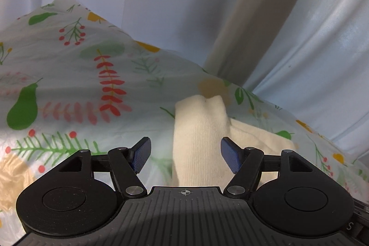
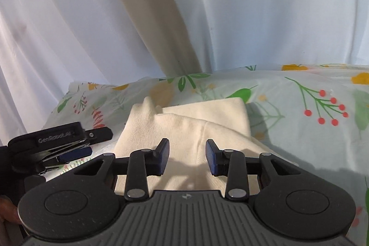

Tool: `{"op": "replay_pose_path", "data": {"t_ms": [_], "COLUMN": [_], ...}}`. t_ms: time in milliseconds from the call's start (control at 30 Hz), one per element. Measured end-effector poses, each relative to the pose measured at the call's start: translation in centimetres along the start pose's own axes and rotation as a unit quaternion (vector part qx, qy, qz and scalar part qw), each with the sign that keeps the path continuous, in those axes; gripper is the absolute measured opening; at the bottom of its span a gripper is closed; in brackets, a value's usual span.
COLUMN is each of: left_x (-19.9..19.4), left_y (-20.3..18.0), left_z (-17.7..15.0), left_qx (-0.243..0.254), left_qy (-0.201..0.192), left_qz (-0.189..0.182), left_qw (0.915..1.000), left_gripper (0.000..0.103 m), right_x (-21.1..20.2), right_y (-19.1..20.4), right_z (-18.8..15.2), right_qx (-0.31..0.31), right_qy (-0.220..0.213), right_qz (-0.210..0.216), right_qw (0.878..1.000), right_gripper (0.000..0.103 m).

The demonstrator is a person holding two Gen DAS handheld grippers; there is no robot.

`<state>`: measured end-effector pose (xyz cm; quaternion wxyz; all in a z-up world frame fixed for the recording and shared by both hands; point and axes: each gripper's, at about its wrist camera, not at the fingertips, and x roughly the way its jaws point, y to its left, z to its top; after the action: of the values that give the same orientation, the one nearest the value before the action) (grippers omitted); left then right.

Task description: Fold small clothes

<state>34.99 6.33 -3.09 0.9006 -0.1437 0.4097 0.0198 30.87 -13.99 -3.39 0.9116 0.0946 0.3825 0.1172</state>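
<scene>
- A small cream ribbed-knit garment (image 2: 184,128) is lying folded on the flower-printed plastic table cover (image 1: 69,75), close to the far edge where the cover is meeting the curtain; one layer is lapping over another, and a little peak of cloth is sticking up at its far end.
- The left gripper (image 1: 185,155) is hovering above the near part of the garment with its blue ribbed pads (image 1: 143,153) spread wide on either side of the knit, touching nothing; released.
- The right gripper (image 2: 186,157) is hanging over the top fold with its jaws partly apart and no cloth pinched between them, so it is also released.
- Judging by the stacked layers, a fold is just being finished and both tongs are letting go; the next move probably calls for flattening the raised peak or pinching an edge for another fold.
- The knit is looking soft, thick and limp; the cover is looking thin, glossy and wrinkled, so it may be sliding under a tug.
- Behind, a pale sheer curtain (image 2: 253,15) and a beige drape panel (image 2: 150,15) are hanging in soft folds.
</scene>
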Motion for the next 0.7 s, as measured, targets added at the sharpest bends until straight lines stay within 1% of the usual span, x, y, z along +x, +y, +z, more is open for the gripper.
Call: {"op": "replay_pose_path", "data": {"t_ms": [100, 133, 167, 200, 233, 267, 333, 400, 500, 667, 700], "left_x": [3.0, 3.4, 3.7, 3.9, 4.1, 4.3, 4.5, 4.5, 4.4, 4.4, 4.4], "left_y": [-1.7, -2.0, -2.2, -2.4, -2.5, -2.5, -2.4, -2.3, -2.3, -2.2, -2.2], "left_z": [-0.5, -0.8, -1.0, -1.2, -1.4, -1.5, -1.5, -1.6, -1.7, -1.7, -1.6], "left_qx": [0.045, 0.049, 0.052, 0.054, 0.056, 0.051, 0.044, 0.041, 0.041, 0.039, 0.037], "left_qy": [0.01, 0.006, -0.001, -0.003, -0.004, -0.003, -0.004, -0.008, -0.01, -0.008, -0.005], "left_qz": [0.037, 0.042, 0.048, 0.054, 0.054, 0.049, 0.05, 0.047, 0.047, 0.052, 0.056], "left_qw": [0.9983, 0.9979, 0.9975, 0.9971, 0.997, 0.9975, 0.9978, 0.998, 0.998, 0.9978, 0.9977], "left_gripper": [0.073, 0.079, 0.086, 0.089, 0.092, 0.093, 0.096, 0.096, 0.097, 0.1, 0.1], "right_x": [3.3, 3.6, 3.8, 3.6, 3.5, 3.1, 2.7, 2.4, 2.3, 1.9, 1.7], "right_y": [0.8, 0.7, 0.5, 0.1, -0.4, -1.1, -1.4, -1.3, -1.0, -1.6, -1.7], "right_z": [-0.2, -0.4, -0.6, -1.0, -1.3, -1.8, -2.2, -2.6, -2.8, -2.8, -2.9], "right_qx": [-0.048, -0.061, -0.082, -0.095, -0.095, -0.091, -0.081, -0.085, -0.095, -0.066, -0.061], "right_qy": [0.025, 0.018, 0.004, -0.009, -0.019, -0.03, -0.045, -0.055, -0.062, -0.075, -0.078], "right_qz": [-0.058, -0.072, -0.091, -0.098, -0.095, -0.09, -0.09, -0.096, -0.102, -0.101, -0.106], "right_qw": [0.997, 0.995, 0.992, 0.991, 0.991, 0.991, 0.992, 0.99, 0.988, 0.99, 0.989], "right_gripper": [0.03, 0.03, 0.028, 0.028, 0.028, 0.029, 0.029, 0.029, 0.03, 0.032, 0.035]}}
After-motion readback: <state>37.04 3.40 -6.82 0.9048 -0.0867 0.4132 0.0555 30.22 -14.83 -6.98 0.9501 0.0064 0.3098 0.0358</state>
